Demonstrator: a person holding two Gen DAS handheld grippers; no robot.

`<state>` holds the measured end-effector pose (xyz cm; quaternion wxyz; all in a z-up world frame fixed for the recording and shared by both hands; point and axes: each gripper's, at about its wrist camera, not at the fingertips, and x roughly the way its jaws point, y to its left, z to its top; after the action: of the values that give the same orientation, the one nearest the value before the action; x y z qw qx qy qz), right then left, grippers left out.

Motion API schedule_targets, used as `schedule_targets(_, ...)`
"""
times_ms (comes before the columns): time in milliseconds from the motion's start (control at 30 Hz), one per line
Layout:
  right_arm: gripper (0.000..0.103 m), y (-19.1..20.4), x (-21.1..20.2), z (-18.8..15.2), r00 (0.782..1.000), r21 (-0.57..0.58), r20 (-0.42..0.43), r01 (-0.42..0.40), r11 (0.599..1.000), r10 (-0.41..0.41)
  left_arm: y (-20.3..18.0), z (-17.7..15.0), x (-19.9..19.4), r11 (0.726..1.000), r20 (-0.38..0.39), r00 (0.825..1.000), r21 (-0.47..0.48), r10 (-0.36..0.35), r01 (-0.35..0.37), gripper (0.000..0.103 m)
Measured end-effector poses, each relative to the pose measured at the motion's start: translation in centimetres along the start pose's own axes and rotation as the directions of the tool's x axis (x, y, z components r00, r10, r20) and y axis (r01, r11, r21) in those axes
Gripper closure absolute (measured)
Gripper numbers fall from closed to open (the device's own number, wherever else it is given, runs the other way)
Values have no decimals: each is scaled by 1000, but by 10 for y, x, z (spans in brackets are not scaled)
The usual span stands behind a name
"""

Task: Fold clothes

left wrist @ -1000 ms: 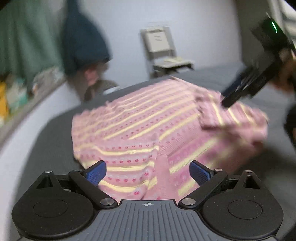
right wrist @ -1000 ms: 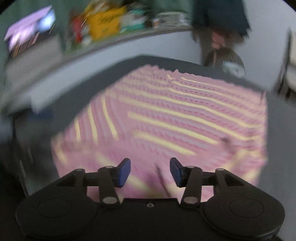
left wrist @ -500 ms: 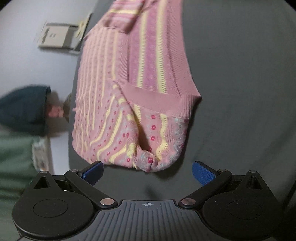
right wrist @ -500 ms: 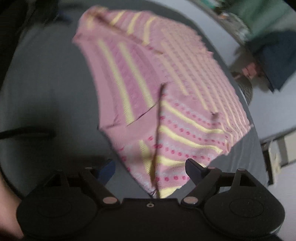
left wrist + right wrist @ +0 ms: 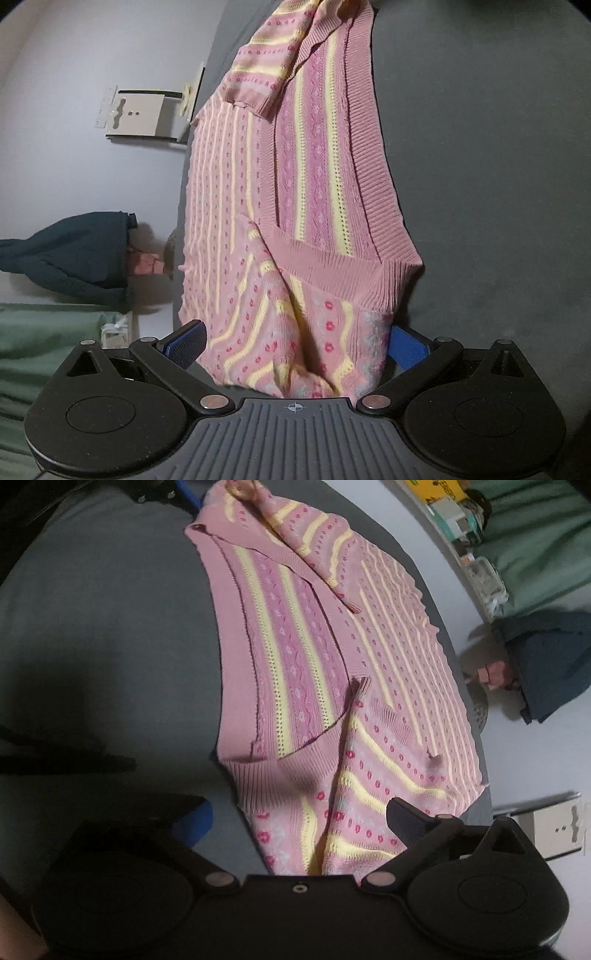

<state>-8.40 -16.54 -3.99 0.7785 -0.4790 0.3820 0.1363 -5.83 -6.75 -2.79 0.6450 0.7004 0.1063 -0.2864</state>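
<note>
Left tool (image 5: 295, 347) black with ribbed grey housing, blue pads (image 5: 184, 341), silver pivot screws, right tool (image 5: 295, 823) all black

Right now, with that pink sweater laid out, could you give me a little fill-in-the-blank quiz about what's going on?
1. The sweater is pink with thin ____ stripes.
2. It lies on a dark ____ surface.
3. The right gripper has just been opening; its jaws now stand ____.
4. The left gripper straddles a sweater corner with jaws ____.

Missing words: yellow; grey; open; open
</note>
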Motion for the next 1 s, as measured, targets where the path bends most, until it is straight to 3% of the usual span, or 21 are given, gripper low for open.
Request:
schedule_targets(133, 2, -8, 8, -13, 997, 4, -75, 35, 999, -35, -7, -20, 3, 994, -60, 998, 103, 37, -31, 0)
schedule_targets(267, 4, -4, 8, 1, 997, 7, -55, 60, 998, -60, -1, -3, 7, 999, -55, 998, 20, 37, -36, 0)
schedule_targets(433, 2, -7, 13, 10, 998, -4, -21, 53, 999, -54, 4, 10, 14, 998, -35, 998, 11, 58, -58, 0)
schedule_targets(533, 2, -13, 23, -5, 984, -75, -102, 140, 987, -148, 5, 1, 16, 998, -62, 996, 14, 64, -63, 0)
schedule_targets(567, 2, -16, 23, -8, 985, -63, -100, 134, 989, -140, 5, -1, 16, 998, -59, 996, 16, 59, -58, 0)
schedule_targets(633, 7, -22, 24, -8, 988, -40, -96, 122, 992, -125, 6, -3, 15, 999, -54, 997, 18, 49, -48, 1)
schedule_targets(733, 21, -12, 28, -3, 982, -126, -53, 172, 977, -179, 9, 0, 17, 999, -30, 999, 20, 44, -43, 1)
schedule_targets(800, 23, -2, 32, 0, 977, -158, -39, 201, 967, -209, 12, 3, 22, 999, -23, 999, 15, 48, -47, 1)
schedule_targets(867, 23, -2, 38, 1, 973, -151, -37, 220, 964, -228, 16, 3, 24, 1000, -28, 999, -8, 23, -24, 10)
schedule_targets(900, 24, -5, 39, 2, 974, -133, -43, 215, 967, -223, 19, 4, 25, 1000, -31, 999, -20, 5, -6, 21)
schedule_targets(933, 34, -8, 37, 3, 979, -106, -53, 193, 976, -199, 19, 4, 25, 1000, -37, 999, -22, -12, 11, 37)
schedule_targets(967, 42, -12, 35, 3, 986, -72, -63, 153, 986, -157, 19, 3, 25, 999, -43, 999, -25, -29, 28, 42)
schedule_targets(1000, 58, -17, 33, 2, 992, -35, -68, 107, 994, -109, 19, 3, 26, 999, -49, 998, -27, -46, 45, 51)
